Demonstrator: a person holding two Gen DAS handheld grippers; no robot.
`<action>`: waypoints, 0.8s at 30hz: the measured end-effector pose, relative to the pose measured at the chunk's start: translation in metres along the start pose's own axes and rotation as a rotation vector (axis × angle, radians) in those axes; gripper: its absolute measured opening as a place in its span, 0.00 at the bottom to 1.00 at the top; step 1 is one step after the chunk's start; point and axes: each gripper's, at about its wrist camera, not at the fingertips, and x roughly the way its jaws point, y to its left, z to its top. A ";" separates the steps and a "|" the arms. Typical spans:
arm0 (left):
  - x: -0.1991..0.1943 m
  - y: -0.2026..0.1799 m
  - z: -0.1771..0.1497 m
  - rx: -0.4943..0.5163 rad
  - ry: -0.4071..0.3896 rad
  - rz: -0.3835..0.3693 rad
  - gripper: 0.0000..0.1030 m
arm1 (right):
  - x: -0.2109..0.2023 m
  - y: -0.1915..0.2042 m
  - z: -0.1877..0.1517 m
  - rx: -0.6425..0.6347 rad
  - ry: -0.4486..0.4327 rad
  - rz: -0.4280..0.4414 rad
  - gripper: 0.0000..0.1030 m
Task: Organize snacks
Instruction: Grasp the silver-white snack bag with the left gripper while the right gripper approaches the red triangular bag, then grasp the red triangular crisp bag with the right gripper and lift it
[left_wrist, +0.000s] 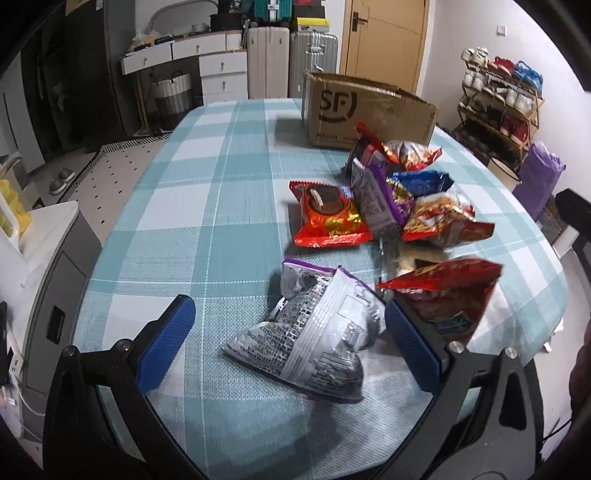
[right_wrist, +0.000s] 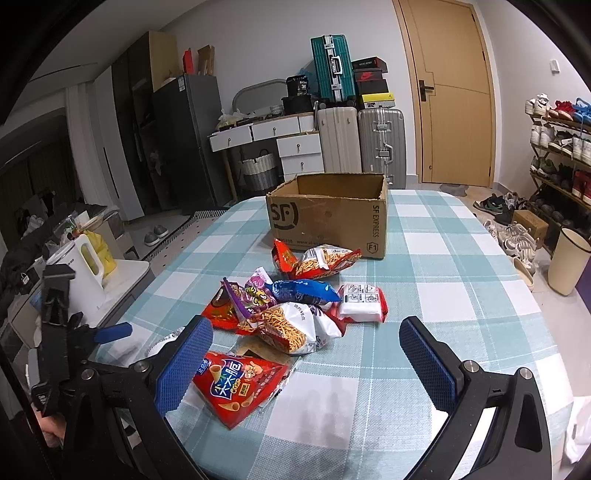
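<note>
The snacks lie in a loose heap on a table covered with a teal-and-white checked cloth (right_wrist: 443, 258), in the middle of both views. Nearest the left wrist camera, in the lower centre of its frame, a silver packet with purple edges (left_wrist: 317, 332) lies printed side up between the fingers of the left gripper (left_wrist: 291, 328); the jaws stand wide apart, released, the blue pad at the right of the frame close beside the packet's edge and the other well clear of it. Just right of that pad a red bag (left_wrist: 447, 295) sits tilted and slightly blurred. Above these, a red chocolate-pie packet (left_wrist: 328, 218) lies flat, touching a jumble of purple, blue and orange-red bags behind it. In the right wrist view the right gripper (right_wrist: 306, 354) is also spread open, holding nothing; its left pad overlaps a red cone-snack bag (right_wrist: 240, 387) in the lower left centre of the frame. Beyond it lie a noodle-stick bag (right_wrist: 295, 328), a blue bag (right_wrist: 303, 290) and a white-and-red packet (right_wrist: 362, 302) at the heap's right edge. An open SF Express cardboard box (right_wrist: 328, 218) stands at the table's far end, a bag near its front wall. Suitcases (right_wrist: 360, 140), a wooden door (right_wrist: 454, 92) and a shoe rack (right_wrist: 557, 147) fill the background.
</note>
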 end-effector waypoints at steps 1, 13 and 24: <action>0.006 0.001 0.000 0.002 0.014 -0.004 0.99 | 0.001 0.000 -0.001 -0.001 0.002 0.000 1.00; 0.030 0.008 -0.003 -0.013 0.032 -0.149 0.57 | 0.010 0.000 -0.009 0.019 0.034 0.035 1.00; 0.022 0.010 -0.008 -0.035 0.023 -0.195 0.46 | 0.019 0.003 -0.019 0.032 0.077 0.080 1.00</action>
